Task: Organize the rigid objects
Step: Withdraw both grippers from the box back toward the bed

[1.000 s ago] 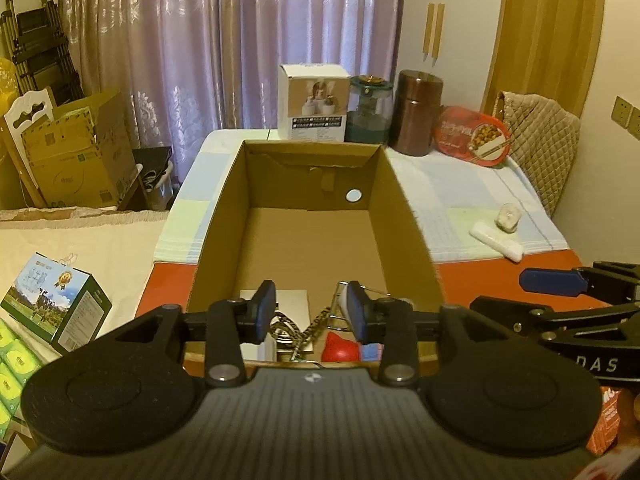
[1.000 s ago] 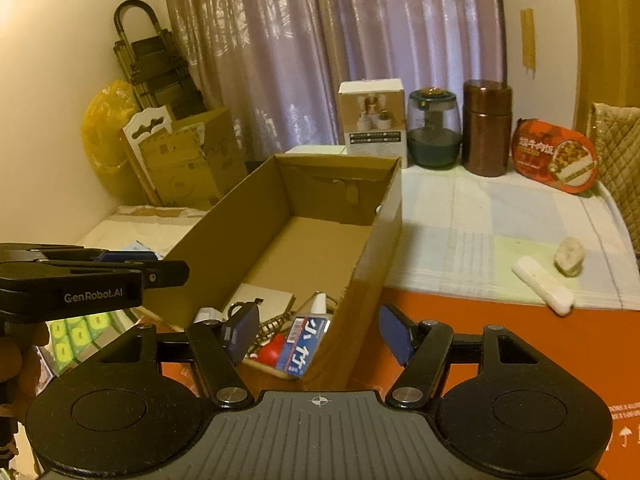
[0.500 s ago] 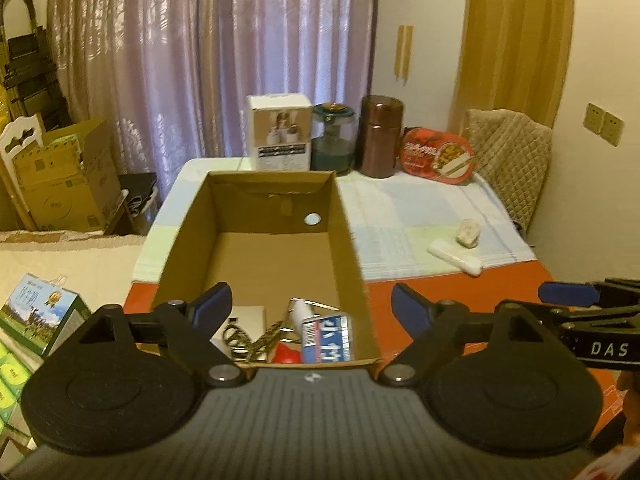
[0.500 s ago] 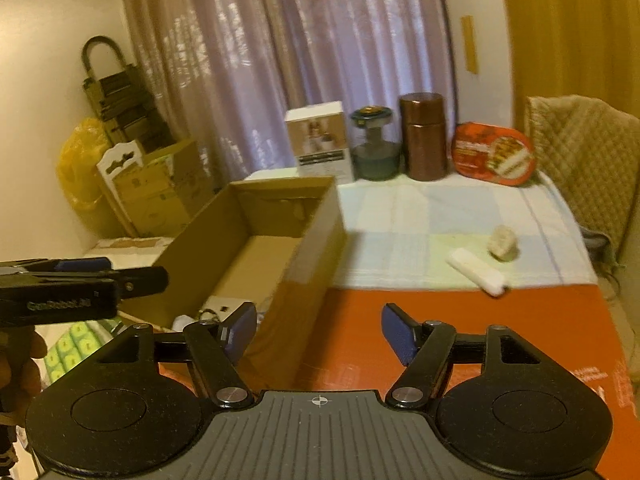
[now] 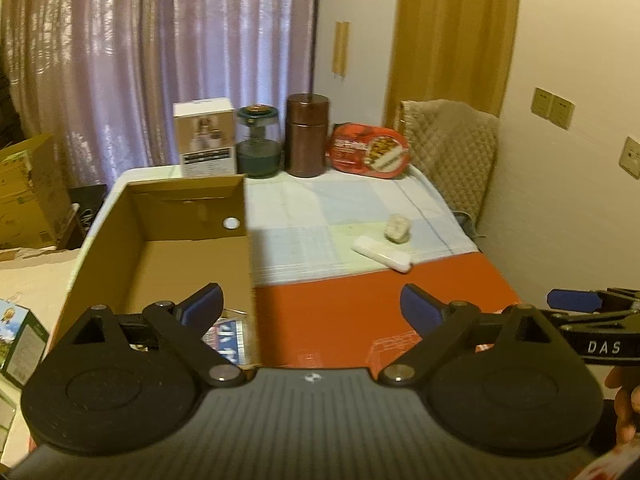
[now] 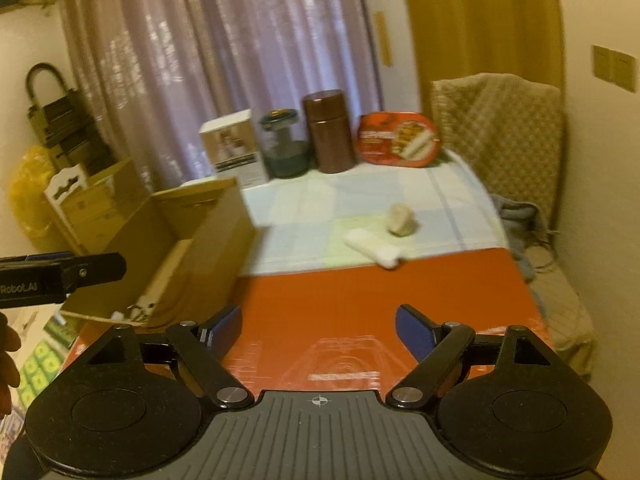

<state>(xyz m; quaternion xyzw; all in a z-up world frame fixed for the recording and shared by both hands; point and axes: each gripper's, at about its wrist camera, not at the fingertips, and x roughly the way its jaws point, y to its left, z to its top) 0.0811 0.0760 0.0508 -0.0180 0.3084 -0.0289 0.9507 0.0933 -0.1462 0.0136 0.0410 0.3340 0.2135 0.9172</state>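
Purple curtains (image 5: 160, 60) hang behind the bench (image 5: 360, 320). A quilted chair (image 5: 448, 148) stands at its far right corner, wall switches (image 5: 554, 108) beyond. On the left, cardboard cartons (image 6: 100, 200) sit beside a yellow bag (image 6: 28, 192).

You see blue pads (image 5: 202, 307) on black grippers, a plain brown box (image 5: 168, 256), a red-orange mat (image 5: 360, 312), and a pale blue-and-green checked cloth (image 5: 320, 216). Behind stand a copper-brown canister (image 5: 307, 136), a red printed tin (image 5: 368, 150) and mauve patterned curtains (image 5: 160, 60).
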